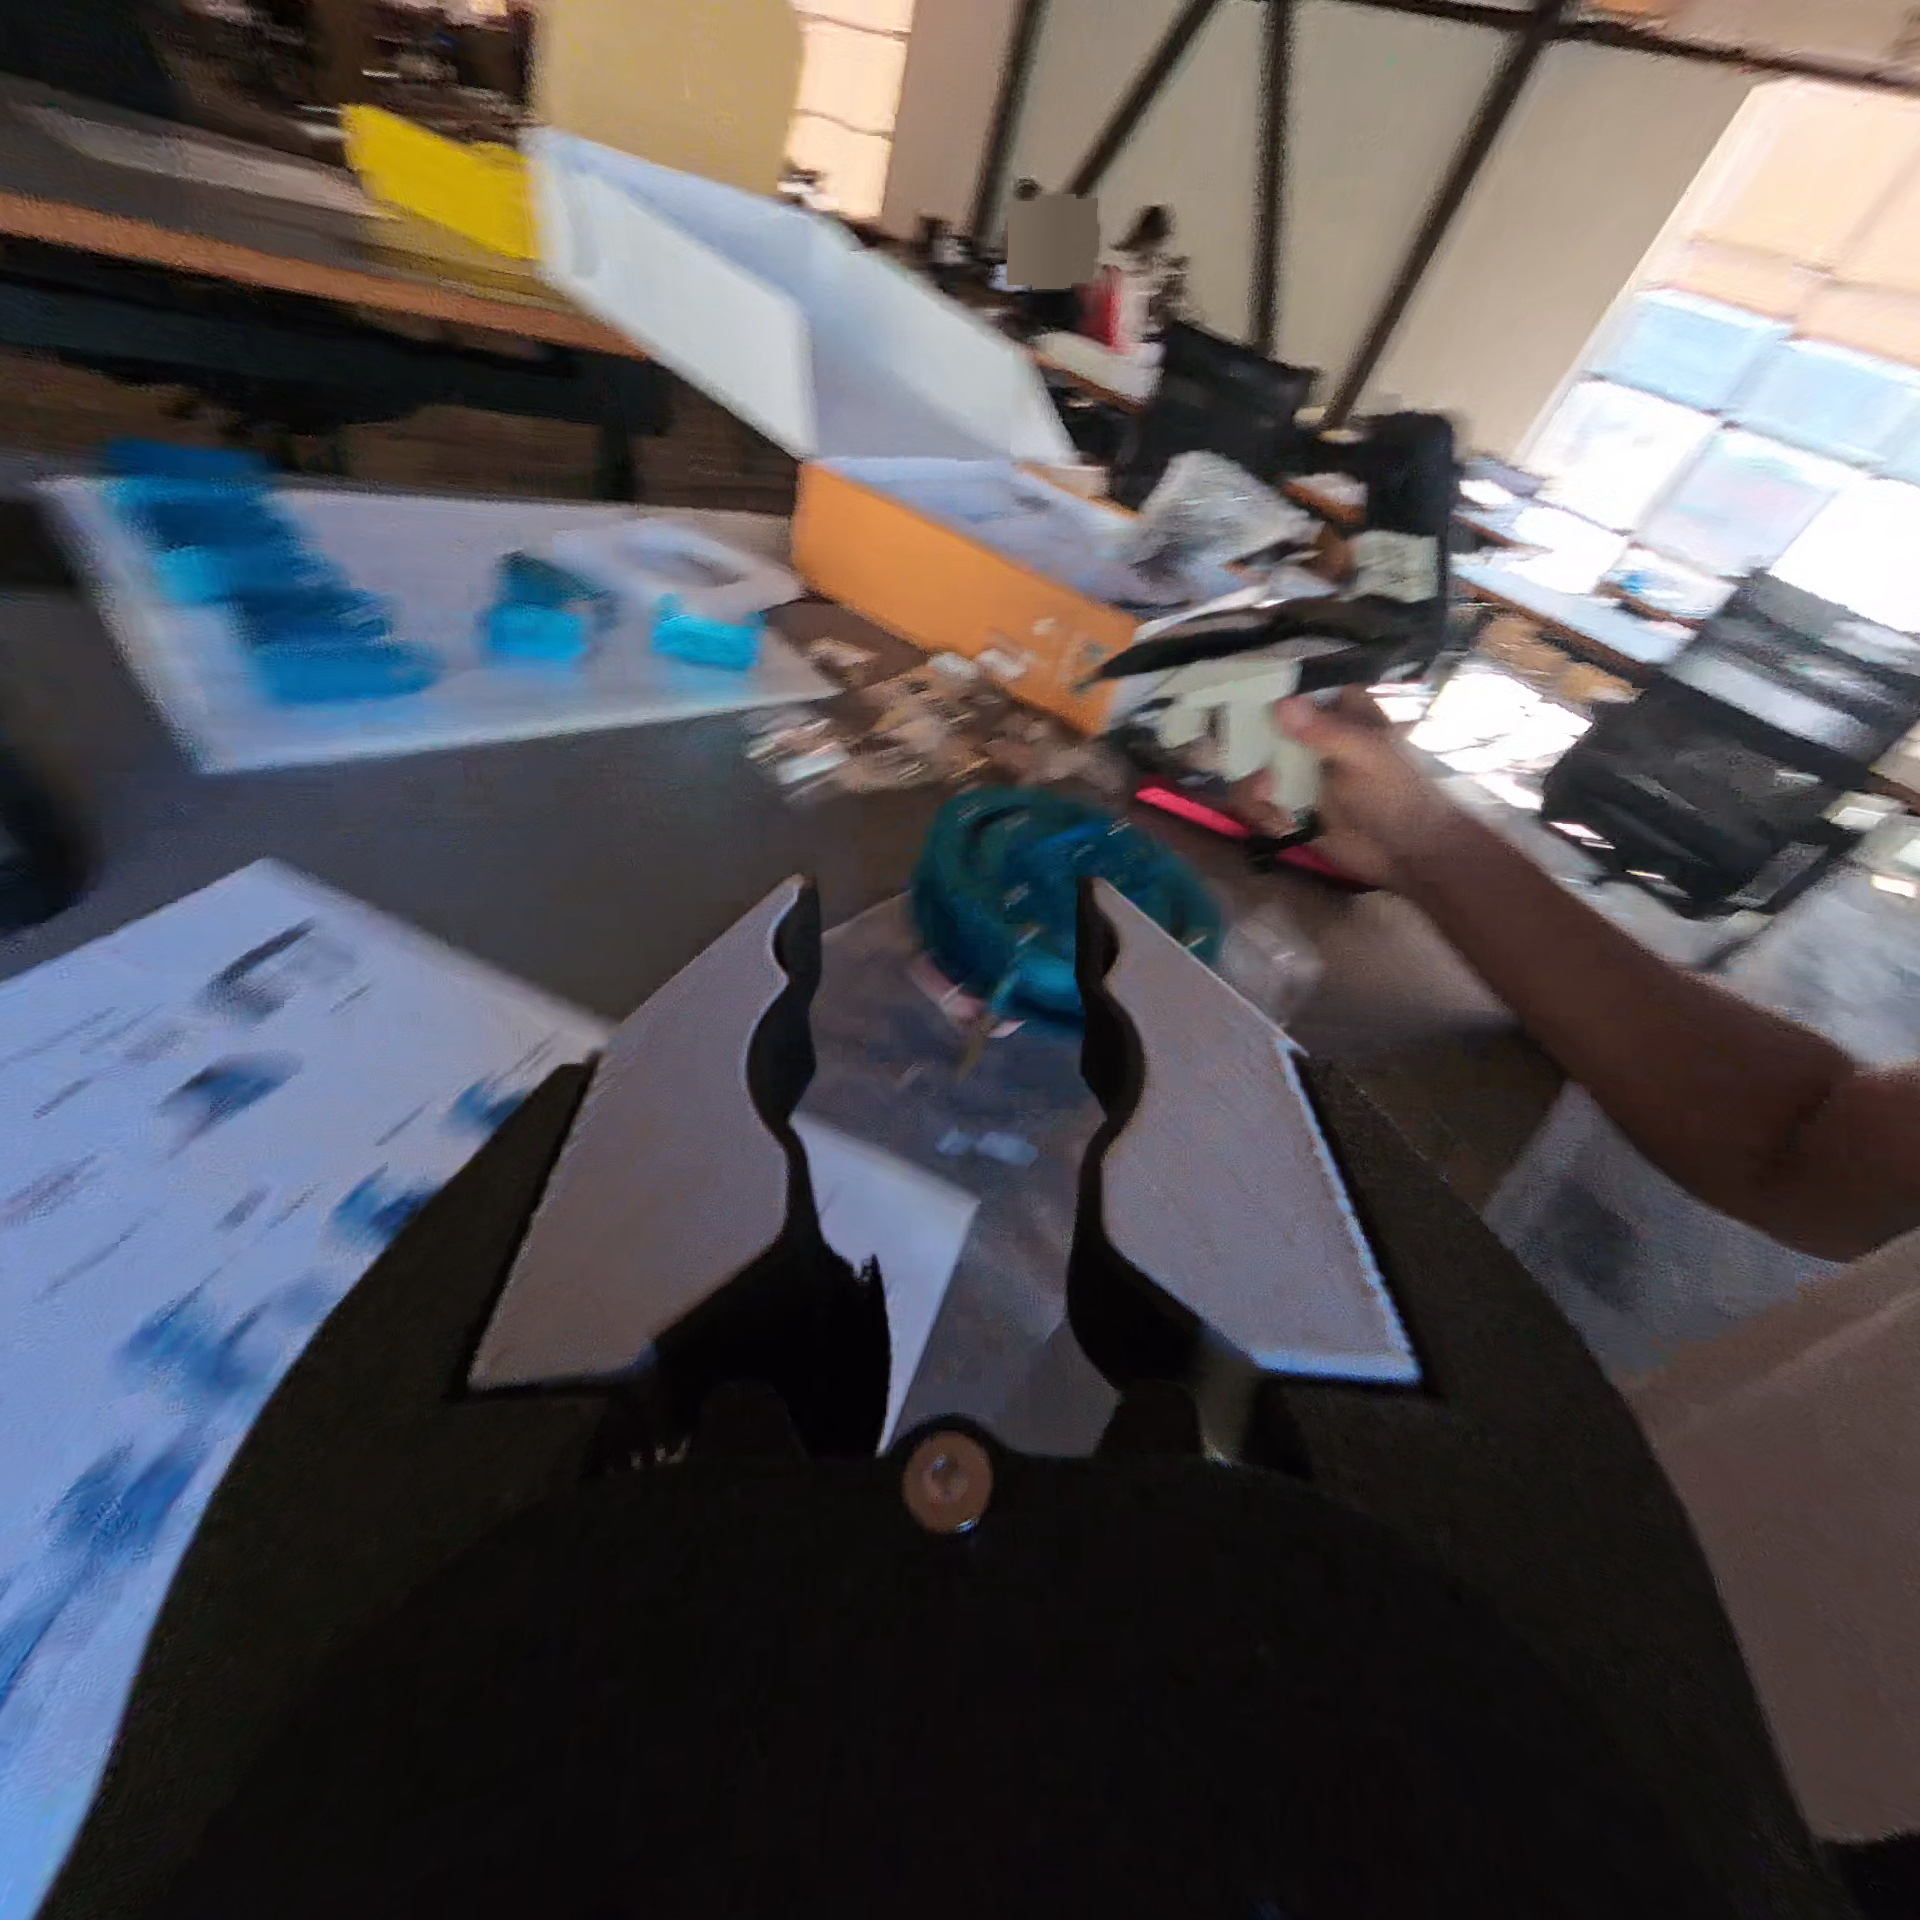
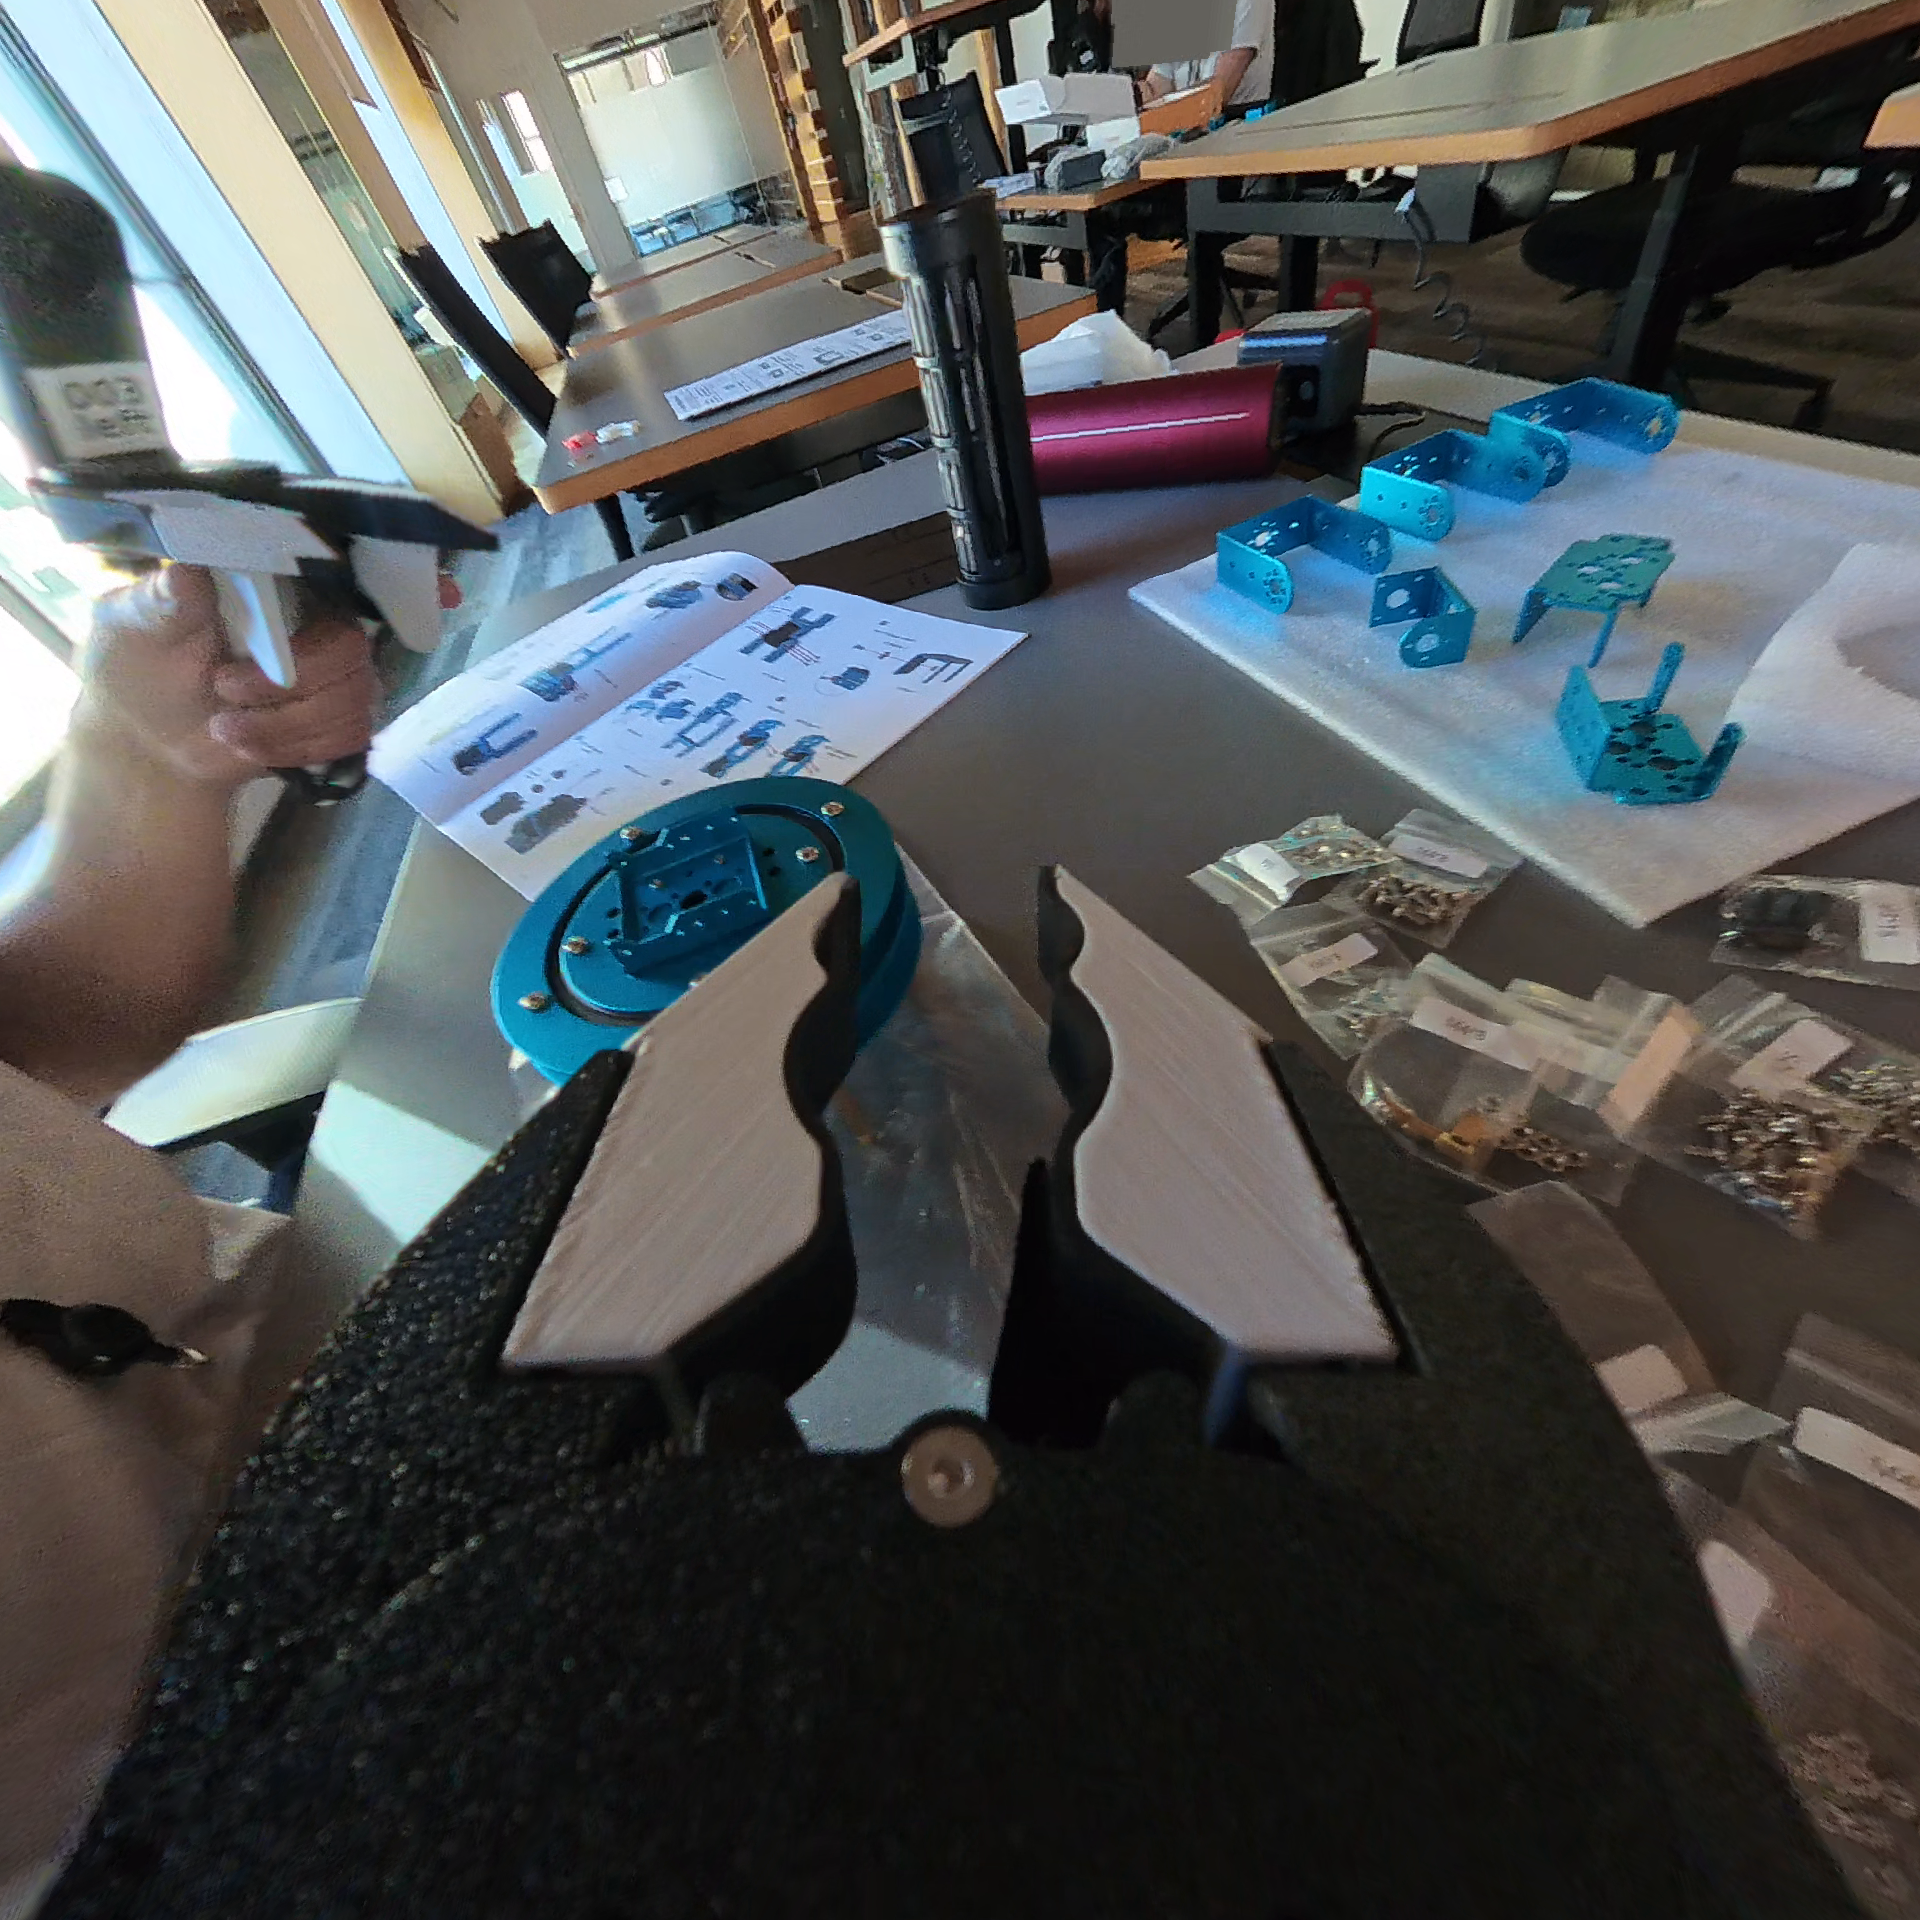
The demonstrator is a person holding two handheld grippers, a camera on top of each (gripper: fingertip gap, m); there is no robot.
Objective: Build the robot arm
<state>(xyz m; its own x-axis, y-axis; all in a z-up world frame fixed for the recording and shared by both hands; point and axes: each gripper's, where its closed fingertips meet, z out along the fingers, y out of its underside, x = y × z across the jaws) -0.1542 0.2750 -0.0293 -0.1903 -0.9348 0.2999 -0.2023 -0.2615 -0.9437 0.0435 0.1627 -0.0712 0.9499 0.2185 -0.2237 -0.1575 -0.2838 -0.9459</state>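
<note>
Both grippers are held above the desk [image 2: 1091, 748] with jaws parted and nothing between them. Right gripper [image 2: 948, 896] is positioned just over the blue disc [image 2: 582, 966]; left gripper [image 1: 945, 904] is aimed at the same disc [image 1: 1023, 883] from the other side, in a blurred view. No grasp is yet made. The disc is seen lying flat near the desk's near edge, beside the open manual [image 2: 707, 707], with a square bracket mounted at its centre. Hardware bags [image 2: 1496, 1049] are laid to the right.

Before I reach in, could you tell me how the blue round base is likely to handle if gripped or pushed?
The blue round base looks like anodised metal, so probably stiff and heavy for its size. It lies flat, so it should slide, not roll. Its smooth rim may slip between the fingers.
</note>
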